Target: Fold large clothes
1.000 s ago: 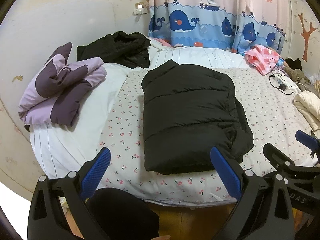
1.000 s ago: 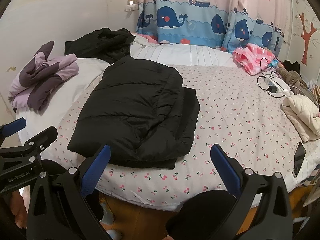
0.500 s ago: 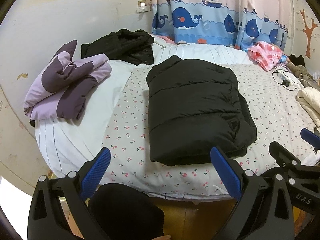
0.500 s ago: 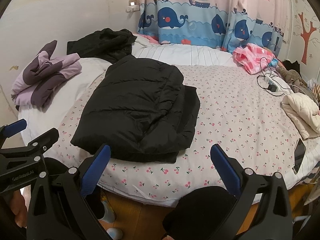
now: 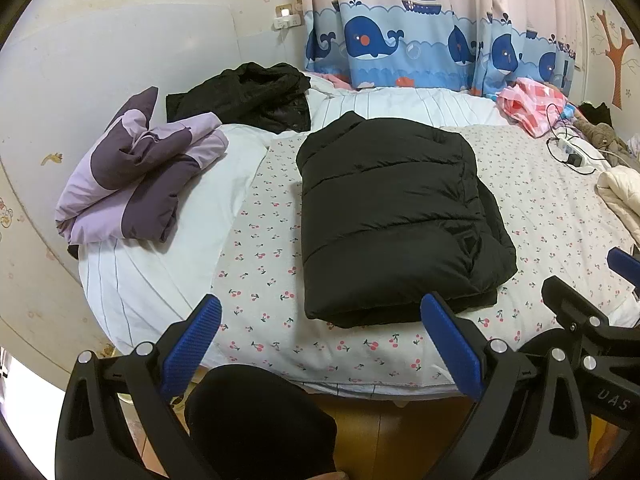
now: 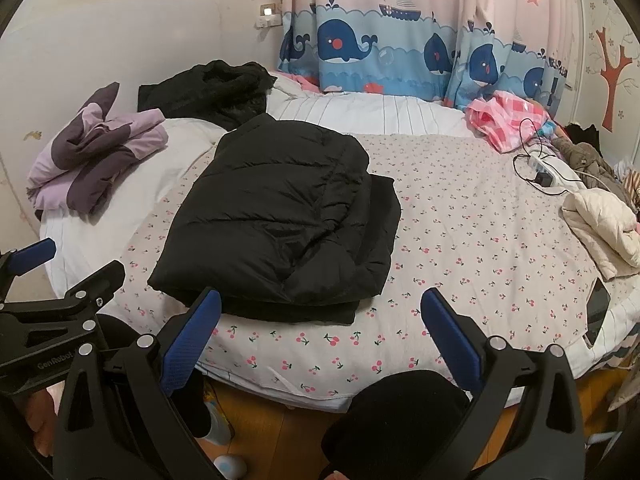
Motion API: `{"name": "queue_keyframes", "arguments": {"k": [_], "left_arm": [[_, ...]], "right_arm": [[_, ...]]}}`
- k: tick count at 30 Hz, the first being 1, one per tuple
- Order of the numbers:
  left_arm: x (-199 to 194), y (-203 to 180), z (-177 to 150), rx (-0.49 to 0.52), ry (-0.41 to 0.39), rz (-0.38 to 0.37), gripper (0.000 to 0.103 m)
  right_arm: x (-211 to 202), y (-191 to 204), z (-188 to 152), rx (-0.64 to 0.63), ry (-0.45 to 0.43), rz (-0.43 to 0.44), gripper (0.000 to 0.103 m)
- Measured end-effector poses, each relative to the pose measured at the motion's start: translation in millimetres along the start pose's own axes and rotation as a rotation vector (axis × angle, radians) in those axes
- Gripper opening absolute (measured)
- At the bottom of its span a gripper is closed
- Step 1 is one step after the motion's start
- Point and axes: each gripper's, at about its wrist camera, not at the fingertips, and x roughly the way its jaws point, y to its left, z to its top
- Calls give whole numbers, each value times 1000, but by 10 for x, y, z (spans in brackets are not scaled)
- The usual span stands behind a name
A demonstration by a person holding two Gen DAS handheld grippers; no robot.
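Observation:
A black puffer jacket (image 5: 392,216) (image 6: 288,220) lies folded into a thick rectangle on the cherry-print sheet (image 5: 264,264) (image 6: 472,232) of a round bed. My left gripper (image 5: 320,332) hangs open off the bed's near edge, short of the jacket's front hem, with nothing between its blue pads. My right gripper (image 6: 320,320) is open too, held in front of the bed edge, to the right of the left one. Each gripper shows at the side of the other's view.
A folded purple jacket (image 5: 136,176) and a crumpled black garment (image 5: 248,96) lie at the bed's far left. A pink checked cloth (image 6: 508,120), a power strip with cables (image 6: 544,168), a cream jacket (image 6: 604,224) and a phone (image 6: 598,308) sit at the right. Whale curtains (image 5: 420,48) hang behind.
Both grippers have drawn back from the bed and away from the folded jacket, which now looks smaller and farther off. Both stay open. The jacket has not moved.

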Motion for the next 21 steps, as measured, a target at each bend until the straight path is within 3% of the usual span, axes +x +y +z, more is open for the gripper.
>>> {"name": "queue_keyframes", "arguments": {"k": [21], "left_arm": [[-12, 26, -40, 4, -3, -5, 96]], "right_arm": [[-27, 10, 59, -17, -8, 1, 97]]}}
